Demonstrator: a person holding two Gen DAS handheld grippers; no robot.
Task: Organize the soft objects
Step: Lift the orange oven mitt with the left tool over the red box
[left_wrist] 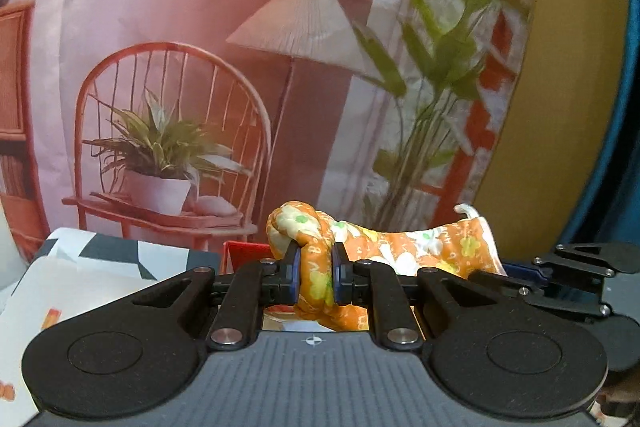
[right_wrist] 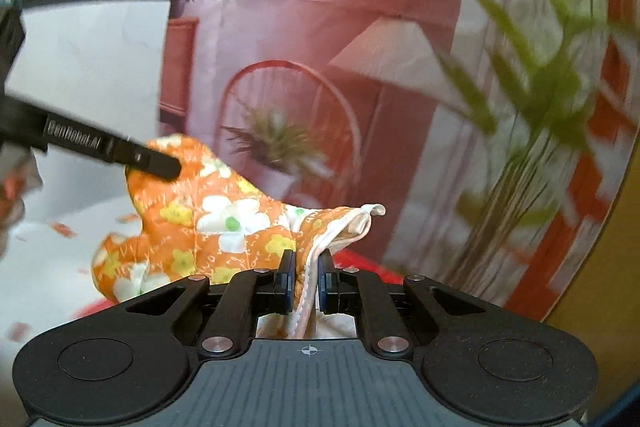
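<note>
An orange oven mitt with white and yellow flowers hangs between both grippers above the surface. My left gripper is shut on the mitt's finger end, bunching the fabric between its blue pads. My right gripper is shut on the mitt's white-trimmed cuff. In the right wrist view the mitt stretches to the left, where the left gripper's black finger clamps its far end. The right gripper's body shows at the right edge of the left wrist view.
A printed backdrop with a red chair, potted plant and lamp stands close behind. A red container edge lies below the mitt. White patterned papers lie at the left. A yellow and blue curved surface is at the right.
</note>
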